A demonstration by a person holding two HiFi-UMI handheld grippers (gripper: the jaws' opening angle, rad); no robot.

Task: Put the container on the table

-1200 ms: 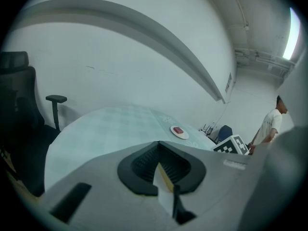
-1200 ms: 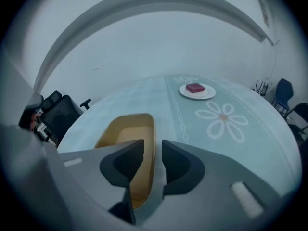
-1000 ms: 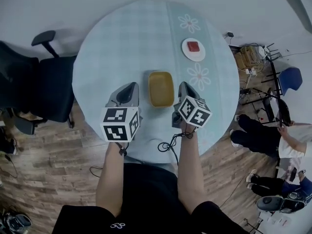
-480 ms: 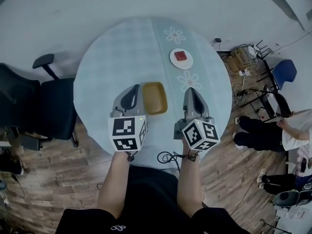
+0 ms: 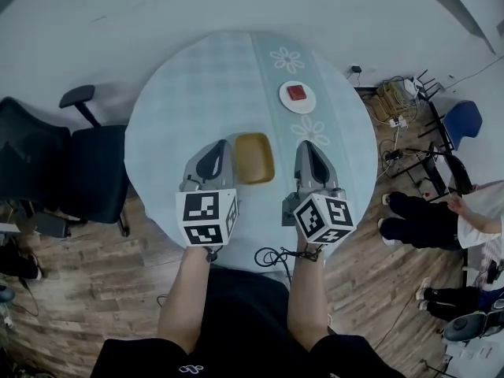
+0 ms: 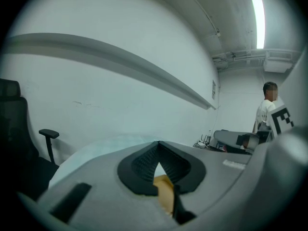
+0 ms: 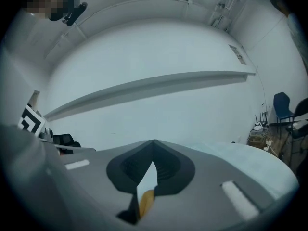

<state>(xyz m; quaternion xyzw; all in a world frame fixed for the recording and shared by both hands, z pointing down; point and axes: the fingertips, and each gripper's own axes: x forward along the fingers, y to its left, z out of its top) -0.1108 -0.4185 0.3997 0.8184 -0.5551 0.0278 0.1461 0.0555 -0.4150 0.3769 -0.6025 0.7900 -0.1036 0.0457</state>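
Note:
A mustard-yellow container (image 5: pixel 253 157) rests on the round table (image 5: pixel 197 85) with its pale blue cloth, between my two grippers. My left gripper (image 5: pixel 213 151) hovers just left of it, my right gripper (image 5: pixel 308 151) a little further off to its right; neither touches it. Both point level toward the far wall. The left gripper (image 6: pixel 158 143) has its jaw tips meeting, and a strip of the container (image 6: pixel 165 192) shows below through the gap. The right gripper (image 7: pixel 154 142) is shut too, empty, with a sliver of the container (image 7: pixel 146 201) under it.
A white plate with a red block (image 5: pixel 297 95) sits at the table's far right. A black office chair (image 5: pixel 47 164) stands at the left. On the right are a blue chair (image 5: pixel 461 120), floor clutter with cables (image 5: pixel 394 93) and a seated person (image 5: pixel 425 219).
Both grippers have risen and pulled away from the container's sides, the right one shifting further right. The container has stayed on the table.

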